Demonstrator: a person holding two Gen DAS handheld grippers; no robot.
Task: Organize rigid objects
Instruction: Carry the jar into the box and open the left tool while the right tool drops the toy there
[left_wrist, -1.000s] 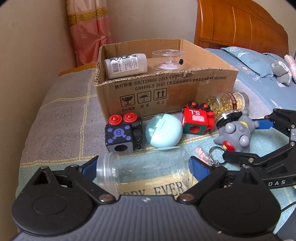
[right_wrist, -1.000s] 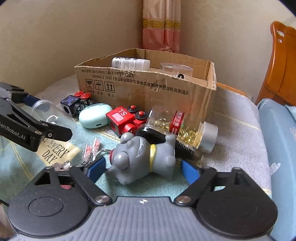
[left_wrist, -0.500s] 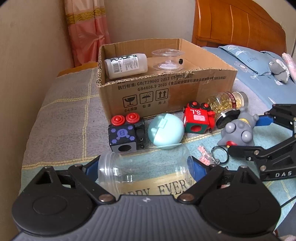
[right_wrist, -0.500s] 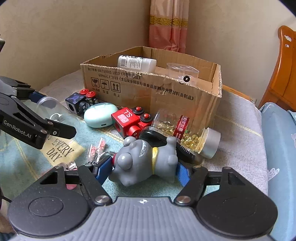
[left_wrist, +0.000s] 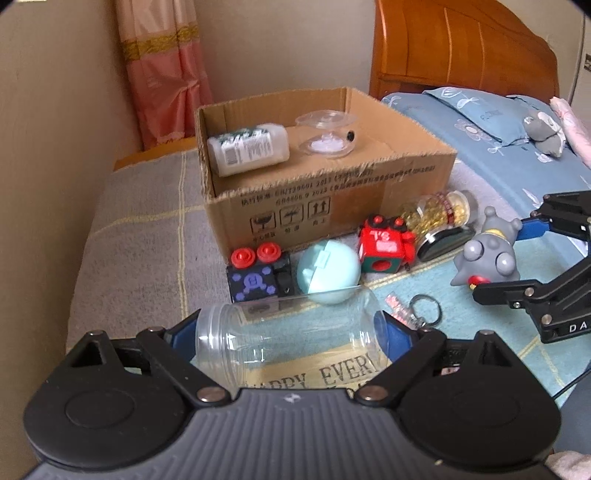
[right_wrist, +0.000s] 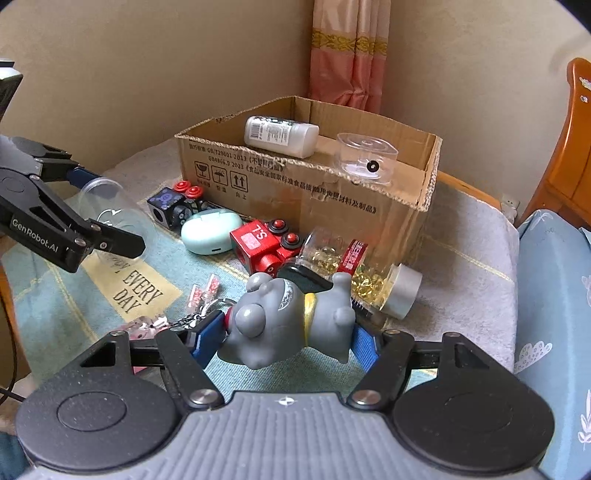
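Left tongs (left_wrist: 288, 332) pinch the light, slippery clear jar (left_wrist: 288, 338) end-to-end; right tongs (right_wrist: 288, 332) clamp the firm grey figurine (right_wrist: 291, 321) across its body.

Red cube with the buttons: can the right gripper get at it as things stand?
Probably not yet. The right gripper is shut on the grey toy figure, so its jaws are occupied. The red cube itself lies uncovered just beyond.

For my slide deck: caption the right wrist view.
Right tongs grip a grey toy figure before a cardboard box.
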